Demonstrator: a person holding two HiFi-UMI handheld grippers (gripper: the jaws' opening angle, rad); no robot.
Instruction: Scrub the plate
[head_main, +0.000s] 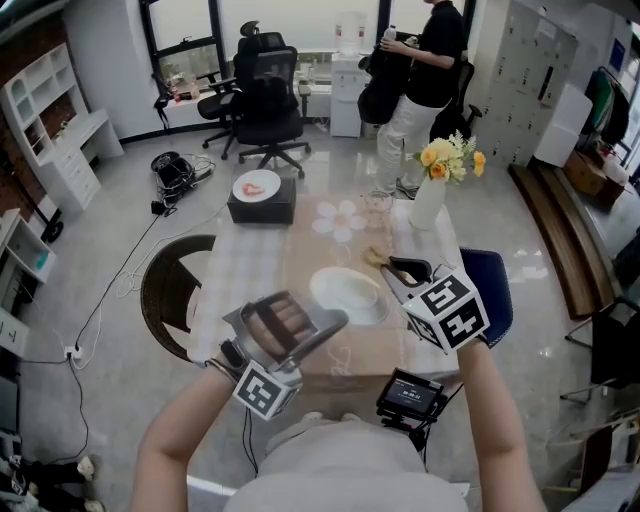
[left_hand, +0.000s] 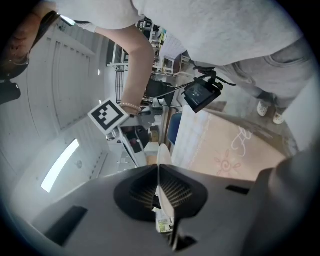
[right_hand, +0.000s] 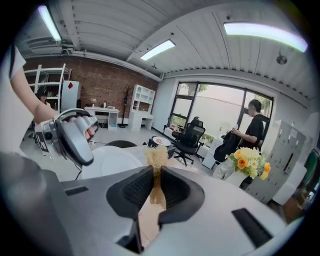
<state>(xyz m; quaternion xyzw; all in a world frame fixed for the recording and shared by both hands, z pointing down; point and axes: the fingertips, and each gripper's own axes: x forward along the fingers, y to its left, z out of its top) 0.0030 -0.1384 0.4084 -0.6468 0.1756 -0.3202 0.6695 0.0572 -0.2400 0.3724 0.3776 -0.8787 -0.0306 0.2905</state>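
The left gripper (left_hand: 159, 175), lowest in the head view and close to the person's chest, has its jaws pressed together on the rim of a thin round white plate (head_main: 348, 293). The plate shows edge-on between the jaws in the left gripper view, with a small printed sticker at the pinch. From that grip the plate reaches out over a table draped in a beige flower-print cloth (head_main: 300, 245); whether its far edge rests on the cloth cannot be told. Just to its right, the right gripper (right_hand: 156, 176) is clamped narrow on the stem of a tan fibrous scrubbing brush (right_hand: 156, 156). The brush's frayed head stands out past the jaw tips, near the plate's upper right rim, though contact cannot be made out. A small black box with a screen (head_main: 410, 395) hangs under the right forearm at the table's near edge. A white vase of yellow flowers (head_main: 432, 195) stands at the table's far right corner. Beyond the far edge sits a black box (head_main: 260, 208) with a red-smeared dish on top. A brown round-backed chair (head_main: 168, 290) stands to the left of the table and a blue chair (head_main: 497, 290) to its right. Well beyond are black office chairs (head_main: 268, 100) and a standing person in a black top (head_main: 425, 70).
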